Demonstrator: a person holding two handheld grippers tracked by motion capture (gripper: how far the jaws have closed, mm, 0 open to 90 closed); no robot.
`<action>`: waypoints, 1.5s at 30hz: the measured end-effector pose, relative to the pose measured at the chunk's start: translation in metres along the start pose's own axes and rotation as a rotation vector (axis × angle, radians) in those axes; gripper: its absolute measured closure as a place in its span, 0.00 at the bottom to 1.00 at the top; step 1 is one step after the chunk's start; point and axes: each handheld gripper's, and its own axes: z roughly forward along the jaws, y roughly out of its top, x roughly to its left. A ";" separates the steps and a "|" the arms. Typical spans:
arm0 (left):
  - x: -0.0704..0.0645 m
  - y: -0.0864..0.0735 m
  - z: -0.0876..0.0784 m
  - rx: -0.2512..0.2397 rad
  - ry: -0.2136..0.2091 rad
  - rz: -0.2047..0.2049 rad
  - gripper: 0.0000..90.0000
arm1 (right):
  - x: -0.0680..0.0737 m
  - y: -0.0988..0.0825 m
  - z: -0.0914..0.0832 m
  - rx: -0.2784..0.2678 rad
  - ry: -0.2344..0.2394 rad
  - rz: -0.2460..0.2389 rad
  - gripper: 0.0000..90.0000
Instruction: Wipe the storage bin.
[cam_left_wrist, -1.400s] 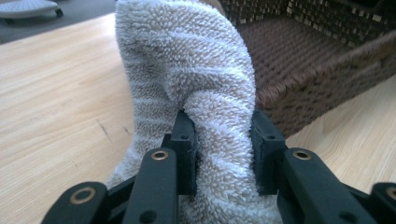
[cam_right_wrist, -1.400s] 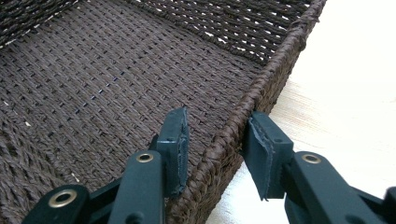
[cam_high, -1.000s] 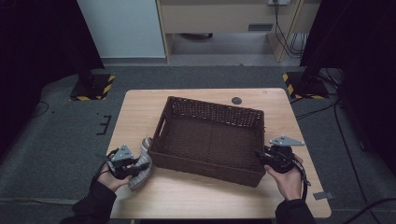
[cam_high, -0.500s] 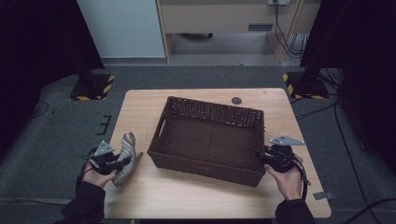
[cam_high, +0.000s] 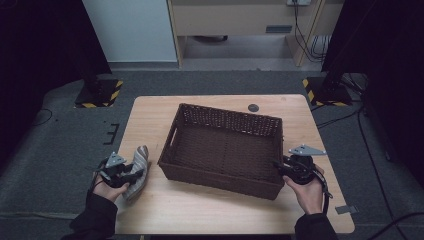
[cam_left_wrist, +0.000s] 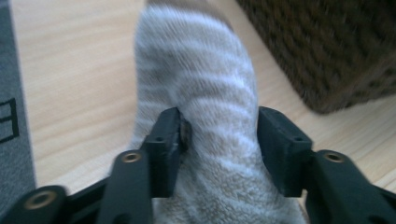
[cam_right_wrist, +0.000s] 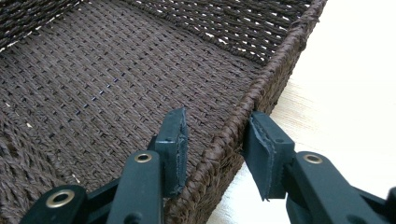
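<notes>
On the pale wooden surface (cam_high: 210, 210), everything is placed here by the dark woven basket (cam_high: 225, 150), a rectangular tray of brown wicker with low walls, a braided rim and a flat plaited floor.

Well to the left of the basket, near the surface's left edge, lies a sock (cam_high: 136, 167): soft knitted cloth in grey and off-white stripes with a brownish toe, its terry-like loops plain in the left gripper view (cam_left_wrist: 201, 107). It lies limp and lengthwise, clear of the basket's left wall. The left hand-held gripper (cam_high: 131, 172) sits over its nearer end, and its jaws have just been opening: in the left gripper view (cam_left_wrist: 219, 135) the two black blocky fingers (cam_left_wrist: 167, 140) stand on either side of the sock at a middling width, the left one touching the cloth and the right one just beside it, no longer squeezing.

At the basket's right end, the right hand-held gripper (cam_high: 278, 169) straddles the wall. In the right gripper view (cam_right_wrist: 217, 140) one black finger (cam_right_wrist: 173, 144) is inside the basket and the other outside, with the braided rim (cam_right_wrist: 261, 88) between them. Whether the pads press on the wicker I cannot tell; a narrow gap seems to show on each side.
</notes>
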 end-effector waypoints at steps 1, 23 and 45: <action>0.001 0.002 -0.003 -0.019 -0.003 -0.007 0.52 | 0.000 0.000 0.000 0.003 0.001 0.001 0.67; -0.046 0.091 -0.008 -0.196 -0.101 0.063 0.52 | -0.002 0.004 -0.001 -0.014 0.003 -0.010 0.59; -0.065 0.070 0.032 -0.085 -0.126 0.019 0.72 | -0.004 0.006 -0.002 -0.028 -0.026 -0.014 0.66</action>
